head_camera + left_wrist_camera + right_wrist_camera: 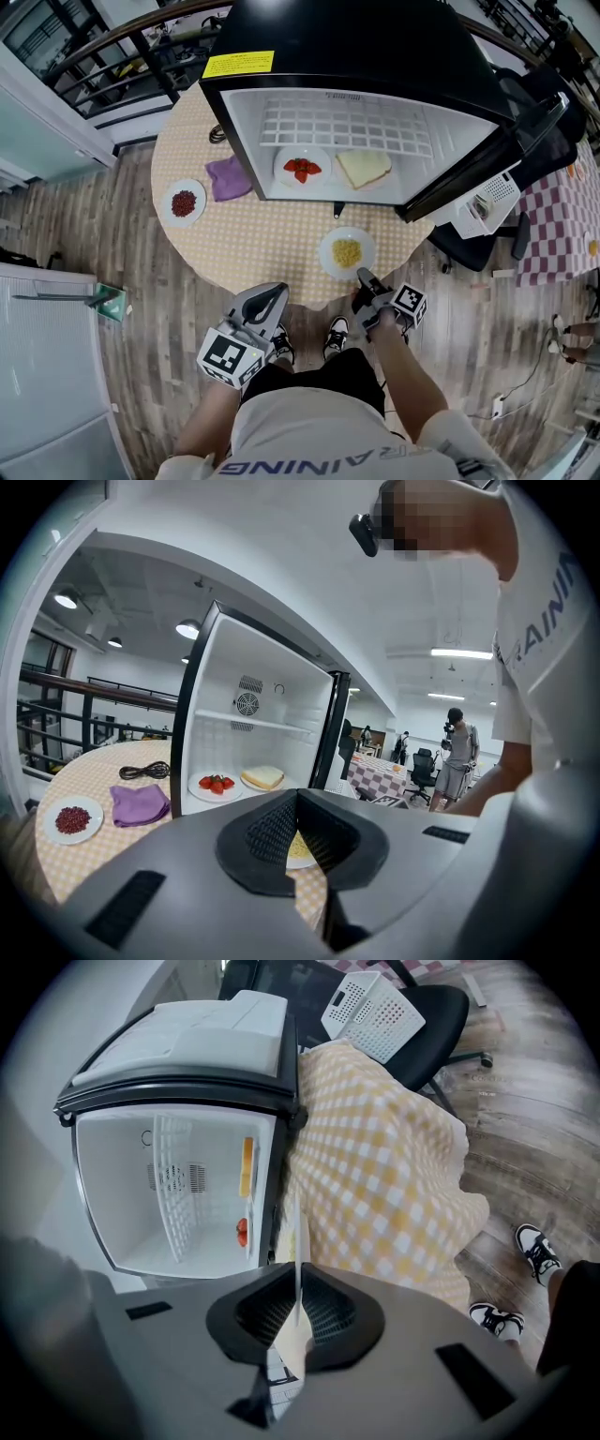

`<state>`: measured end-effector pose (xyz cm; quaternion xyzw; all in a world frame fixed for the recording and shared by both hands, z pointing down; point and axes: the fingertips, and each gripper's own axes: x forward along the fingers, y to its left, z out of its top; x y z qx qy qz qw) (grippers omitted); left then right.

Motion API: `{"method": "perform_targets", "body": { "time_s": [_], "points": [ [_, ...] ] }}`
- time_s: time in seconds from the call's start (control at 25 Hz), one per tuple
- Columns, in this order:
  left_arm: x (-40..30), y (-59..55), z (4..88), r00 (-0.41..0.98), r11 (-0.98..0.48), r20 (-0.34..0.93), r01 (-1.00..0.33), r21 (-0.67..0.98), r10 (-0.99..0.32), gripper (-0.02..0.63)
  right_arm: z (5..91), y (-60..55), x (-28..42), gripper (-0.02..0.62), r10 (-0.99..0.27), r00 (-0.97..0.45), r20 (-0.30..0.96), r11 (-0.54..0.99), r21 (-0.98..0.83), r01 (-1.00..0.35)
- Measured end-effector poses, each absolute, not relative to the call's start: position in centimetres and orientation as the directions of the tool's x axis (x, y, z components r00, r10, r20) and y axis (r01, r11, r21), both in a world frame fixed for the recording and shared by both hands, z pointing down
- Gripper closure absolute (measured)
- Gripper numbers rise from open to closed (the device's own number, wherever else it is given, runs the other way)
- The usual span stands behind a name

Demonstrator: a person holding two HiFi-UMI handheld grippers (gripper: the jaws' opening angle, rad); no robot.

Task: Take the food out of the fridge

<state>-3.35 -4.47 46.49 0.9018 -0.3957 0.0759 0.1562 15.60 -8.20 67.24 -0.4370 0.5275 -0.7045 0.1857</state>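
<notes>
Yellow-checked cloth covers the round tabletop (244, 244), and on it the fridge (356, 47) stands with its door (487, 159) swung wide, so the white interior faces both of our hand-held grippers. Our right hand-held gripper (365, 277) is clenched on the near rim of the plate of yellow food (347, 253). In the right gripper view that rim shows as a thin white edge pinched between the pads, because the tool is rolled to take the flat plate from above and below. The plate spreads out just ahead of the fingertips, out of the fridge and close to the tabletop's front edge; we judge it set down or nearly so, though we cannot tell whether it fully rests on the cloth.

Our left hand-held gripper (274, 292) hangs beside the right one, off the tabletop's near edge, its jaws drawn together on nothing. It looks parked there to leave the other a free path.

Far ahead of both tools, inside the fridge under the wire shelf (347, 127), sit the plate of strawberries (302, 169) and the sandwich (364, 169), side by side near the opening and within easy reach. Ahead and to the left of the left tool, outside the fridge, lie the plate of red berries (184, 202) and the purple cloth (228, 178). By our reckoning, two items are yet to come out.
</notes>
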Motion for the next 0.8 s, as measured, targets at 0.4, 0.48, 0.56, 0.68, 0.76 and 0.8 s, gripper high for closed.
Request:
{"method": "perform_targets", "body": {
  "time_s": [0.4, 0.48, 0.56, 0.68, 0.76, 0.8],
  "points": [
    [-3.2, -4.5, 47.1, 0.681, -0.638, 0.273, -0.732, 0.237, -0.68, 0.6, 67.0, -8.9, 15.9, 0.516, -0.705, -0.544, 0.456, -0.29, -0.884, -0.366],
    [-3.1, -4.4, 47.2, 0.682, -0.64, 0.277, -0.731, 0.237, -0.677, 0.6, 66.9, -9.0, 15.9, 0.469, -0.701, -0.553, 0.45, -0.26, -0.883, -0.39],
    [-3.0, -4.3, 47.4, 0.683, -0.64, 0.282, -0.73, 0.238, -0.674, 0.6, 66.6, -9.0, 15.9, 0.421, -0.693, -0.562, 0.451, -0.214, -0.873, -0.438],
    [-3.1, -4.1, 47.5, 0.681, -0.637, 0.284, -0.732, 0.243, -0.674, 0.6, 66.4, -8.8, 15.4, 0.357, -0.657, -0.578, 0.485, -0.098, -0.814, -0.572],
    [-3.2, -4.0, 47.4, 0.682, -0.636, 0.28, -0.731, 0.246, -0.675, 0.6, 66.7, -8.4, 15.0, 0.333, -0.618, -0.575, 0.536, -0.003, -0.733, -0.68],
    [-3.2, -4.0, 47.3, 0.684, -0.637, 0.277, -0.73, 0.247, -0.675, 0.6, 66.8, -8.2, 14.9, 0.326, -0.599, -0.571, 0.562, 0.045, -0.688, -0.724]
  ]
}}
